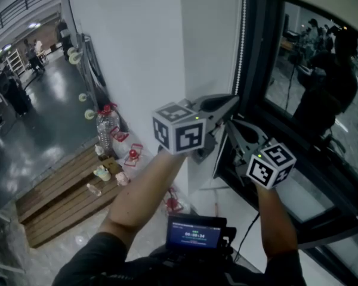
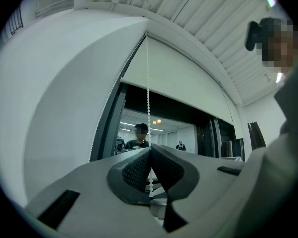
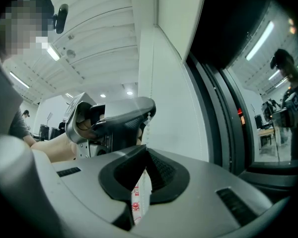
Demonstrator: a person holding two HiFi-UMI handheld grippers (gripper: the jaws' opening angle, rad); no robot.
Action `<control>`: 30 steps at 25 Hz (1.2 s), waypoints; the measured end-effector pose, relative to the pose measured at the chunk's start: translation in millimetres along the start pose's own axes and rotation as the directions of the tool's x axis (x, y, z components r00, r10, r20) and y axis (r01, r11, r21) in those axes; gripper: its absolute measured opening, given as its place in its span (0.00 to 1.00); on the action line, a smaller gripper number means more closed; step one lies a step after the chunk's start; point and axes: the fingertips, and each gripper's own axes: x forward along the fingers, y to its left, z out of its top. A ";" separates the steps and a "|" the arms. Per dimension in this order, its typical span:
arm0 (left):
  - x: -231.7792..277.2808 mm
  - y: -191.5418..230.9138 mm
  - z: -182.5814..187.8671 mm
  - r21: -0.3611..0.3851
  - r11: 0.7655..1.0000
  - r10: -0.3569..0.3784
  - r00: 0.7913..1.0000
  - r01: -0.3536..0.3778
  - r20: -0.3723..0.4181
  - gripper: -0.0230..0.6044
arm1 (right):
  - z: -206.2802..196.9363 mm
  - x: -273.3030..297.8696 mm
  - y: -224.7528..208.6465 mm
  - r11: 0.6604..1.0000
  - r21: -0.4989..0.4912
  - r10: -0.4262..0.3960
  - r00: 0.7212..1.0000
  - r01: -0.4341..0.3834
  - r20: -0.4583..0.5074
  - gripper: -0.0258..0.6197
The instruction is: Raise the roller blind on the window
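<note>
Both tight on the bead chain (image 2: pixel 148 98) — left tongs (image 2: pixel 149 150), right tongs (image 3: pixel 144 150) — by white wall (image 1: pixel 137 52) and dark window (image 1: pixel 322 94)

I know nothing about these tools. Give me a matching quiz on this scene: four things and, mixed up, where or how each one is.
1 roller blind
2 bead chain
3 plastic bottle
4 right gripper

A stands by the white wall
B shut on the bead chain, below the left gripper
C covers the window at its upper part
D hangs down from the roller blind's top end

Pairs: 1-C, 2-D, 3-A, 4-B
</note>
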 end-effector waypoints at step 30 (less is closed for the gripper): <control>-16.9 3.5 -70.1 -0.018 0.995 0.097 0.994 -0.098 -0.059 0.04 | -71.2 -8.7 2.0 0.998 0.062 -0.016 0.995 0.022 -0.101 0.07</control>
